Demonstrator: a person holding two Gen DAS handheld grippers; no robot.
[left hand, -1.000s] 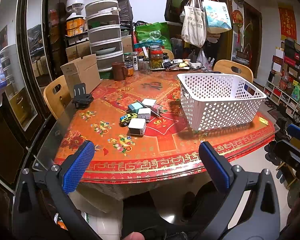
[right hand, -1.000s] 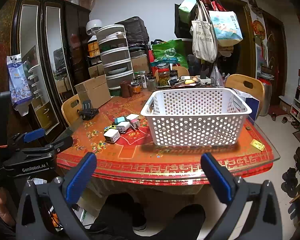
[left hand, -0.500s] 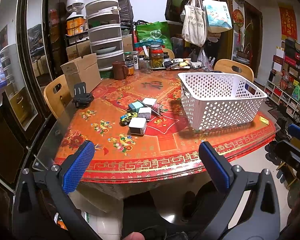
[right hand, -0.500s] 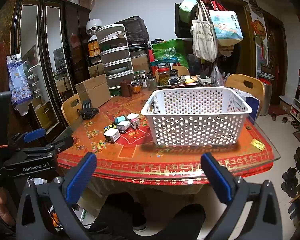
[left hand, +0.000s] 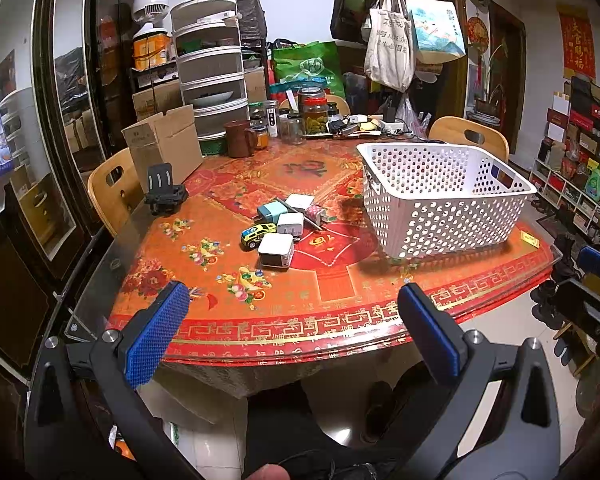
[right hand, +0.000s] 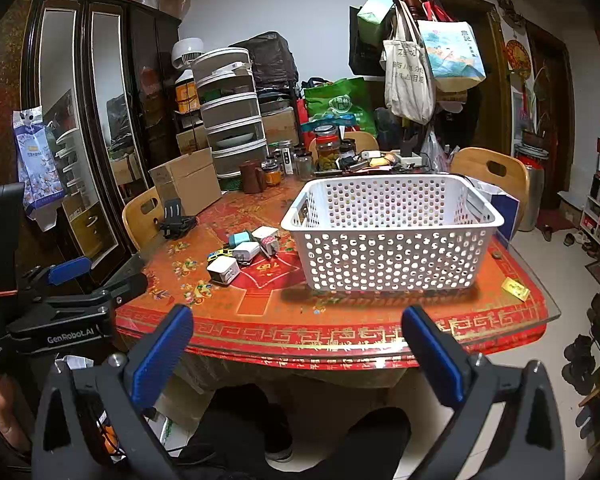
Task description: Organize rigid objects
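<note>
Chargers and a toy car point(left hand: 258, 234) lie clustered mid-counter, just left of the empty white basket point(left hand: 440, 216), while both the left gripper point(left hand: 292, 336) and right gripper point(right hand: 298, 354) hover off the near edge, fingers wide open and holding nothing, so I judge the first pick must now begin.

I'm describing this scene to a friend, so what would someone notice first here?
First the bright red patterned table, with a big white perforated basket on its right half. Left of the basket lies a small heap of chargers with a toy car. Both the left gripper and the right gripper hang open short of the table's near edge.
</note>
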